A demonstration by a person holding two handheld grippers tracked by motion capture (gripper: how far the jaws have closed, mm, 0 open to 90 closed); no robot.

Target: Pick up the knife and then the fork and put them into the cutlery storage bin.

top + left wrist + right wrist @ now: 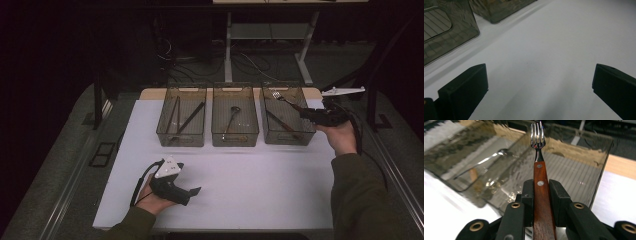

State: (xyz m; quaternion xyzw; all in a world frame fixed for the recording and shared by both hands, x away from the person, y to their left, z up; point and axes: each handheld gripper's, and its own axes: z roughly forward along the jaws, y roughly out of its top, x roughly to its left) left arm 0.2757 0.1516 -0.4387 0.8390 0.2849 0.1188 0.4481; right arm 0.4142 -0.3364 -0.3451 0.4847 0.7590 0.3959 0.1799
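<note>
Down at the near edge of the high view, the left gripper (192, 191) is resting low on the white table (250, 185), gripped in the person's left hand (150, 200), its jaws spread wide with nothing between them. Farther back, three clear bins are sitting in a row. The left bin (181, 117) is holding long dark utensils, the middle bin (235, 116) is holding a spoon (231, 119), and the right bin (286, 115) is holding another brown-handled piece. Over on the right, the right hand (342, 137) is carrying the right gripper (304, 114) at the right bin's outer edge, and the fork (285, 99) is poking out from it over that bin, tines glinting.

Switching to the left gripper view: both black jaws are standing far apart over bare white table (554, 50), released, nothing caught. Two of the bins are peeking in at the upper left, the nearer bin (454, 37) just ahead of the left jaw.

Now the right gripper view, and this is the good one. The jaws are clenched on the fork (539, 182), pressing its handle from both sides. That handle is reddish-brown wood, smooth and straight, with two round silver rivets showing. Above it a slim dark neck is leading up to four bright steel tines, pointing away from the camera. The fork is hanging above a bin (579, 170) with a ridged floor. To the left, the spoon (491, 156) is lying in the neighbouring bin (461, 152).
</note>
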